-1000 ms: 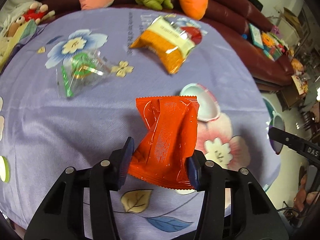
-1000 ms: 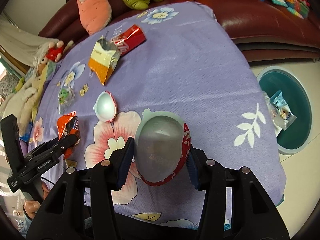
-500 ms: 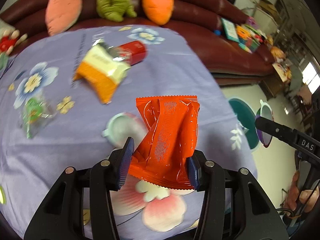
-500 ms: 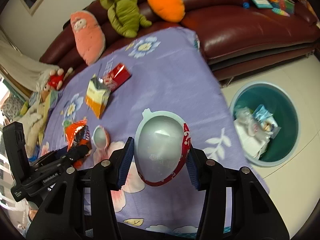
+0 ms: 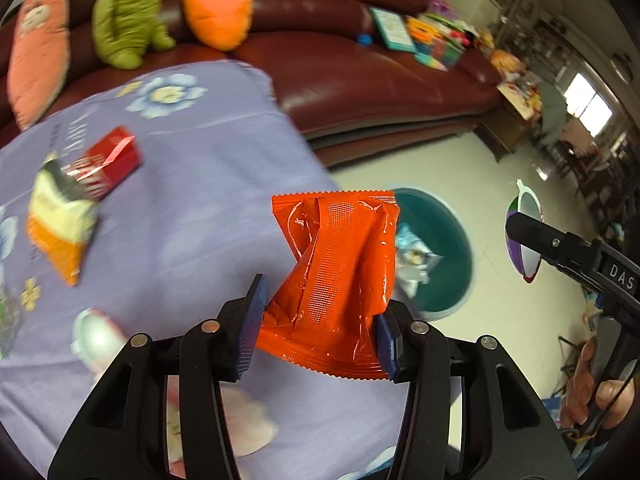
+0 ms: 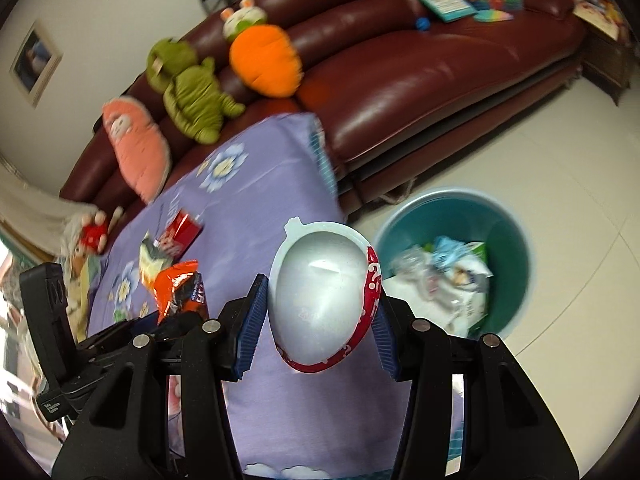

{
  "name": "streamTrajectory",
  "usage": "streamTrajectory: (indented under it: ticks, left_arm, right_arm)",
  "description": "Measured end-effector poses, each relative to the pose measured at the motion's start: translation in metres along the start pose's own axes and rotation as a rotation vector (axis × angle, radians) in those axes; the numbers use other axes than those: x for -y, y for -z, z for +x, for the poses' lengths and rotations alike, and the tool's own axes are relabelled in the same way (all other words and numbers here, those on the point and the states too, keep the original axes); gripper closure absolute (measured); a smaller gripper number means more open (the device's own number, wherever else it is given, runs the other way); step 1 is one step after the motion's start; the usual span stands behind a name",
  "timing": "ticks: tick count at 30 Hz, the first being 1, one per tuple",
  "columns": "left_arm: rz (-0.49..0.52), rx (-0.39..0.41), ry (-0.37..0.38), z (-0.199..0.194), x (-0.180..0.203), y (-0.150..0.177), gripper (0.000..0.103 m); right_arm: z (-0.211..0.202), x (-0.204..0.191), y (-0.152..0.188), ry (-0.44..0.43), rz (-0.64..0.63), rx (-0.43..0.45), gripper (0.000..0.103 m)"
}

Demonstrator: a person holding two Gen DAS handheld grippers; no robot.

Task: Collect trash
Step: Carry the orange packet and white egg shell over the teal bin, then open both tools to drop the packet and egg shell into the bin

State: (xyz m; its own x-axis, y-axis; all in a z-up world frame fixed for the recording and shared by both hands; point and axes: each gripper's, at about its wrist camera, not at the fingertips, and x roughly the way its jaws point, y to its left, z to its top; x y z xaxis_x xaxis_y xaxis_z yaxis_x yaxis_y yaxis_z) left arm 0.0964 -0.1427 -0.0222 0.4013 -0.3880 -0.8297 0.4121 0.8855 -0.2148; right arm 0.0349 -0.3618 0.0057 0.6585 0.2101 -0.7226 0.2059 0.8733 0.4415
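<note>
The dark red sofa (image 6: 420, 76) carries three soft toys and some books. In front of it stands the surface (image 5: 192, 208) under a purple flowered cloth. A teal trash bin (image 6: 508, 236) is on the floor beside the surface, with wrappers already inside. On the cloth lie a yellow and orange snack bag (image 5: 60, 224), a red packet (image 5: 106, 164) touching it, and an egg-shaped half shell (image 5: 96, 338). The left tool (image 5: 318, 328) is clamped on a crumpled orange wrapper (image 5: 340, 276), held above the cloth edge. The right tool (image 6: 318, 320) is clamped on an egg-shaped cup (image 6: 320, 296) with red rim, in the air near the bin.
</note>
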Motion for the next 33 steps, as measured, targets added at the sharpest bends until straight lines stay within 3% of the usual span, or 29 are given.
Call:
streamTrajectory:
  ticks: [11, 33]
  left_arm:
    - [0.117, -0.068, 0.054, 0.06, 0.082, -0.028, 0.052]
    - [0.186, -0.223, 0.122, 0.157, 0.141, -0.025, 0.051]
  right_arm:
    - [-0.022, 0.065, -0.021, 0.031, 0.094, 0.075, 0.056]
    - [-0.003, 0.132, -0.029, 0.093, 0.186, 0.026, 0.056]
